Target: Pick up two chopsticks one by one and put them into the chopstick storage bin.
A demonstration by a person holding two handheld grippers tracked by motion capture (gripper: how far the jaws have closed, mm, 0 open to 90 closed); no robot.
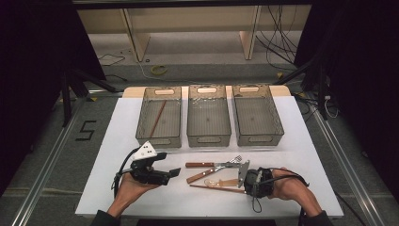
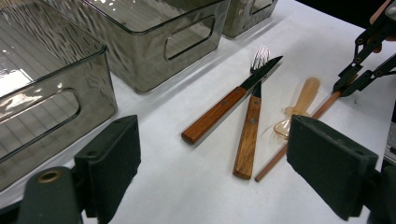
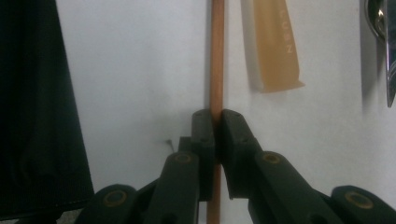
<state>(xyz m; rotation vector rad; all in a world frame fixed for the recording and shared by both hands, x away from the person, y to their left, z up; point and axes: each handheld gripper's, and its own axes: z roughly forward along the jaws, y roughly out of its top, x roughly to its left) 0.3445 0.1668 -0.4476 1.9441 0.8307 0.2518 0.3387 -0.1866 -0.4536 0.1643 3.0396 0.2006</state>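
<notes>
Our right gripper (image 3: pixel 217 123) fingers pinch the chopstick (image 3: pixel 216 56) on the white bench (image 1: pixel 117 188), left gripper (image 1: pixel 175 172) fingers spread, bins (image 1: pixel 209 117) beyond.

A white table (image 1: pixel 141 197) is standing on a grey floor (image 1: pixel 56 155), with dark curtains (image 1: pixel 28 56) hanging along both sides. Beyond the table's far edge, pale wooden shelving (image 1: pixel 136 33) is rising against the back, and black cables (image 1: pixel 277 42) are trailing across the floor there beside a yellow loop of cord (image 1: pixel 159 69). Metal rails (image 1: pixel 42 174) are running along the floor on either side, and a black mark shaped like a five (image 1: pixel 86 130) is lying at the left.
</notes>
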